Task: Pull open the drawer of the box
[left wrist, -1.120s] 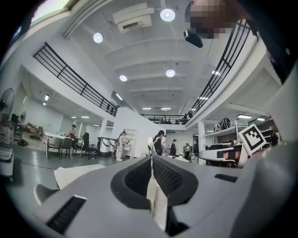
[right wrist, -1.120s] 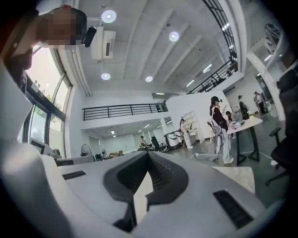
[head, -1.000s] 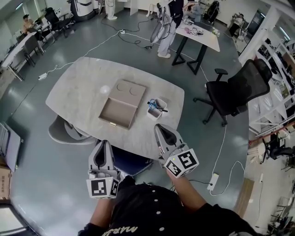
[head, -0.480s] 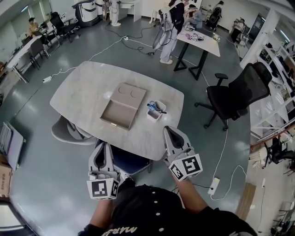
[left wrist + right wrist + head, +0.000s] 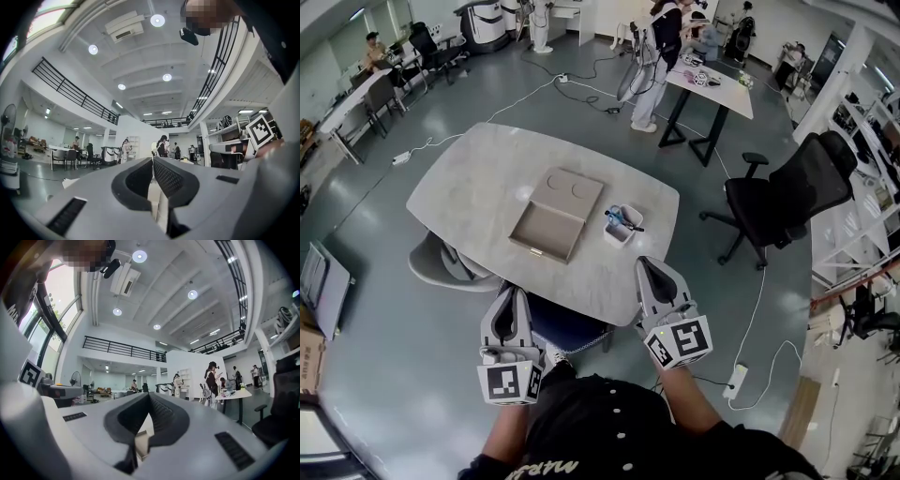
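A flat beige box (image 5: 551,214) lies in the middle of the pale oval table (image 5: 478,178), with a small brass pull (image 5: 530,249) on its near edge. Both grippers hang close to my body, short of the table's near edge and well away from the box. My left gripper (image 5: 508,296) has its jaws together with nothing between them. The right gripper (image 5: 649,268) is likewise shut and empty. In the left gripper view the left gripper (image 5: 152,161) points across the room, and in the right gripper view so does the right gripper (image 5: 149,397). Neither of these views shows the box.
A small white tub (image 5: 621,226) with blue-handled tools stands just right of the box. A grey chair (image 5: 441,267) is tucked under the table's near left. A black office chair (image 5: 787,187) stands to the right. A person (image 5: 652,56) stands by a far table, with cables on the floor.
My right gripper has drawn back a little toward my body and to the right. The head view has shifted slightly. The left gripper and the box have stayed put.
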`<state>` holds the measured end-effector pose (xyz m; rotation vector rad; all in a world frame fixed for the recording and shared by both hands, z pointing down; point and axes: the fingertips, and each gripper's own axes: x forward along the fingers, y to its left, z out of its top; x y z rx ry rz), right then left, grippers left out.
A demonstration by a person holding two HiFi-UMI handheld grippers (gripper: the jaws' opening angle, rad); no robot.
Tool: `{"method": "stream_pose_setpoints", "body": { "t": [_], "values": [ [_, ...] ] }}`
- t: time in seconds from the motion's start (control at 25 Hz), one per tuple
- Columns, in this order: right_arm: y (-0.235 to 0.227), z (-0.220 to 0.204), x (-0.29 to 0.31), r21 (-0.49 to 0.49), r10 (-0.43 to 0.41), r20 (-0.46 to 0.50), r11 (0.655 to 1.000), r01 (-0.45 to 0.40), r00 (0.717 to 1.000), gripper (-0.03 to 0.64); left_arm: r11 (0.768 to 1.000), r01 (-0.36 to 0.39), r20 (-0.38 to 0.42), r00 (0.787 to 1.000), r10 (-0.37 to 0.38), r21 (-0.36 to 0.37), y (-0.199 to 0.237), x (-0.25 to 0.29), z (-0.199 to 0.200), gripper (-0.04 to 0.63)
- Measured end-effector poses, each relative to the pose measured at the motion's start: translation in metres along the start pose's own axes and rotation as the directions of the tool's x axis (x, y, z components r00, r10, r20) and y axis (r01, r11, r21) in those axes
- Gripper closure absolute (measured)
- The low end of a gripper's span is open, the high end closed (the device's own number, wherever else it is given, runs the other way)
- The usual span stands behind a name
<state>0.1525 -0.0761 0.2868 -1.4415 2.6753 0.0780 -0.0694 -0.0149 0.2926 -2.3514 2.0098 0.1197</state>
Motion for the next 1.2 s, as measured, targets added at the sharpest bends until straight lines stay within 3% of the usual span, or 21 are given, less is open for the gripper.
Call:
{"method": "stream_pose_setpoints", "body": {
  "t": [1.2],
  "values": [
    [0.011,-0.008,0.012,-0.032,0.007,-0.029,0.999,-0.008,1.000,0.620,1.000,-0.021,0.013,1.000,0.021,0.012,0.010,0.004,0.003,0.575]
  ]
}}
